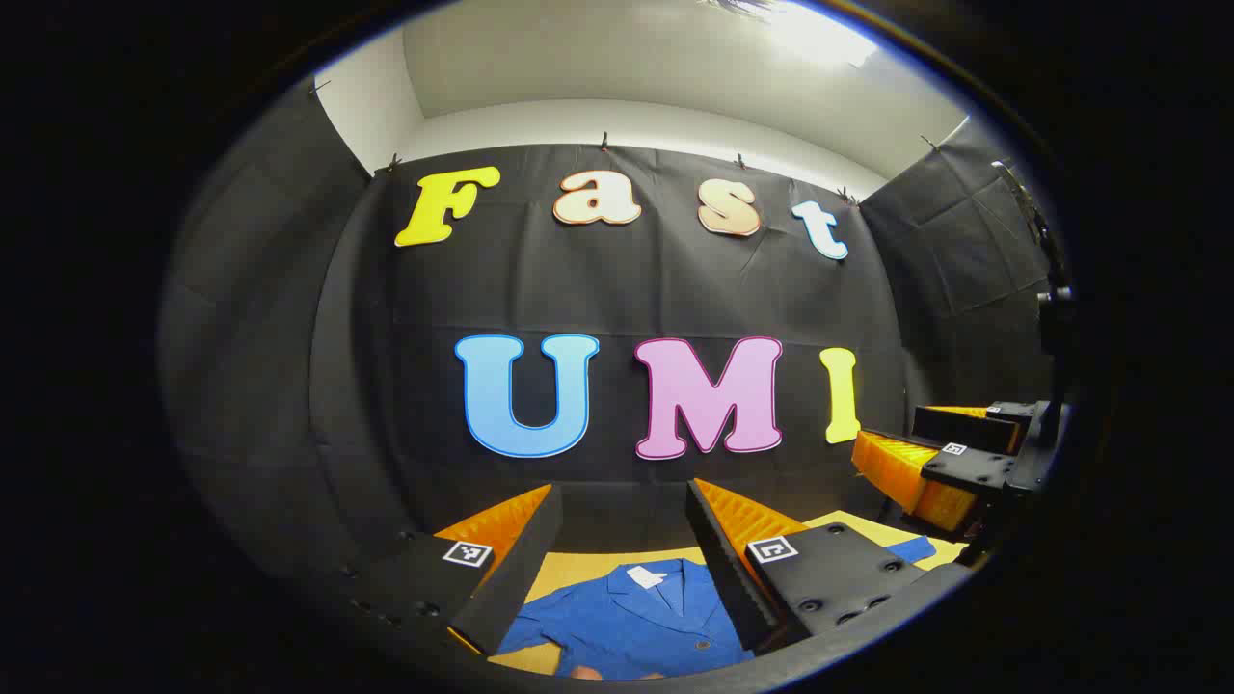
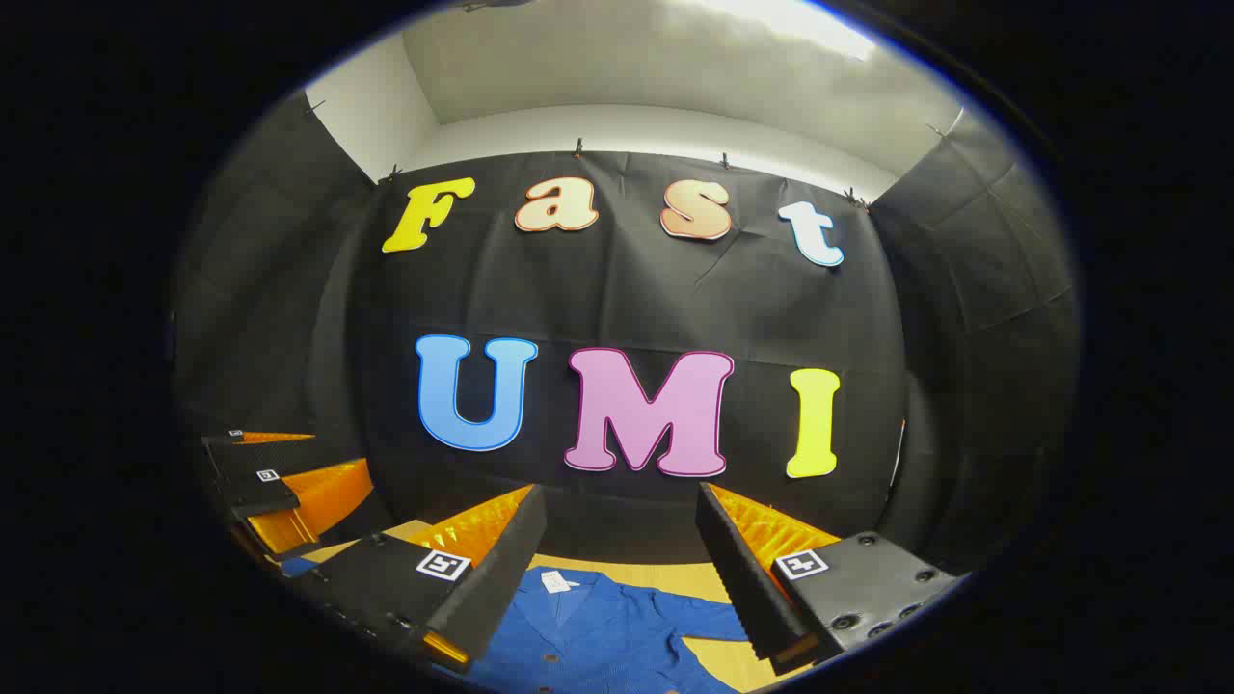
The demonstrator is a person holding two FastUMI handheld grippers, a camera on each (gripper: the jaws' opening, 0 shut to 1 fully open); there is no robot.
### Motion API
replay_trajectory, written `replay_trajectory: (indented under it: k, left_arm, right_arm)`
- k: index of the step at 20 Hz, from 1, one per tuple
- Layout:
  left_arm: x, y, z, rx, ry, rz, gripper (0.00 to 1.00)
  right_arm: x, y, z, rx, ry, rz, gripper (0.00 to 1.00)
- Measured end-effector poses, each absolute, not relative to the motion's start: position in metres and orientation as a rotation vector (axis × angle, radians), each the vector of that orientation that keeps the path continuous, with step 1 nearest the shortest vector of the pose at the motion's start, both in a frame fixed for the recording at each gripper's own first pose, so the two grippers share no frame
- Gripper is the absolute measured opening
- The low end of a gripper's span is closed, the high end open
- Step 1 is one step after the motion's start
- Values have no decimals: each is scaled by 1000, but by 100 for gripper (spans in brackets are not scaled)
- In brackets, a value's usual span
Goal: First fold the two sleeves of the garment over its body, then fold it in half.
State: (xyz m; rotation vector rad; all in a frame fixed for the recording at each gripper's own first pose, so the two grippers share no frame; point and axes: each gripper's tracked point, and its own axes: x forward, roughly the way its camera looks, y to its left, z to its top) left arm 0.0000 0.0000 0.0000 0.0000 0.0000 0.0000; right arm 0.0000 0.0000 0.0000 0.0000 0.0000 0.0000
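Black cloth walls (image 1: pixel 617 289) on three sides, pale ceiling (image 1: pixel 656 58) above, yellow tabletop (image 1: pixel 578 569) low in both views. Spread flat on that top: a blue garment (image 1: pixel 636 617), collar toward the back wall, white neck tag (image 1: pixel 645 576) showing, buttoned front up, one sleeve (image 2: pixel 709 622) reaching out sideways in the right gripper view. No fold visible yet; both sleeves judged yet to be folded, though only part of the cloth falls in view.

Held level and well above the cloth: left gripper (image 1: pixel 617 554), fingers spread wide with nothing between them, garment visible through the gap. Likewise right gripper (image 2: pixel 622 559), fingers wide apart, empty, framing the collar. Each seen off to the side from the other's camera: right gripper at the far right of the left gripper view, left gripper at the far left of the right gripper view.

Likely trouble from here: pointing at the wall rather than down, so sleeve ends out of sight during the descent; pinching both layers of the body instead of the sleeve alone; dragging the whole garment across the smooth top; catching the collar or tag; uneven lifts by the two hands skewing the fold.
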Motion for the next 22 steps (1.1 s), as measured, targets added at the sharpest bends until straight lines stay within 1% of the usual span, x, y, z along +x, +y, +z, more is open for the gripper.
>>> replay_trajectory:
  k: [4,5,6,8,9,12,13,14,15,18,19,20,21,22]
  left_arm:
    - [0,1,4,10,-9,0,79]
    - [0,0,3,10,-10,-1,79]
    - [1,0,4,11,-9,-1,79]
    - [1,0,3,10,-9,-5,79]
    - [-1,0,3,13,-9,-8,79]
    - [-2,-1,8,1,-30,-17,78]
    - [-2,-1,7,0,-26,-15,78]
    - [-2,0,5,5,-17,-12,78]
    - [-1,0,2,8,-9,-10,78]
    - [-2,0,4,-1,-15,-12,79]
    - [-2,-1,6,0,-19,-14,79]
    - [-2,-2,5,1,-20,-17,78]
    - [-2,-2,5,-1,-20,-19,79]
    - [-1,-3,4,-4,-17,-20,79]
  right_arm:
    - [1,1,2,-8,-8,2,99]
    - [2,1,2,-12,-8,0,95]
    - [1,0,1,-16,-7,-2,99]
    - [2,1,0,-13,-3,-3,99]
    - [2,0,0,-11,-3,-4,95]
    - [2,1,2,-10,-6,-3,95]
    - [1,0,2,-12,-10,-4,99]
    - [2,0,3,-12,-13,-3,99]
    - [2,1,3,-12,-13,-2,95]
    - [1,2,2,2,-8,5,95]
    - [1,1,3,8,-11,3,99]
    - [2,0,5,10,-15,1,99]
    - [1,0,6,11,-19,-2,95]
    - [0,-1,5,10,-19,-2,99]
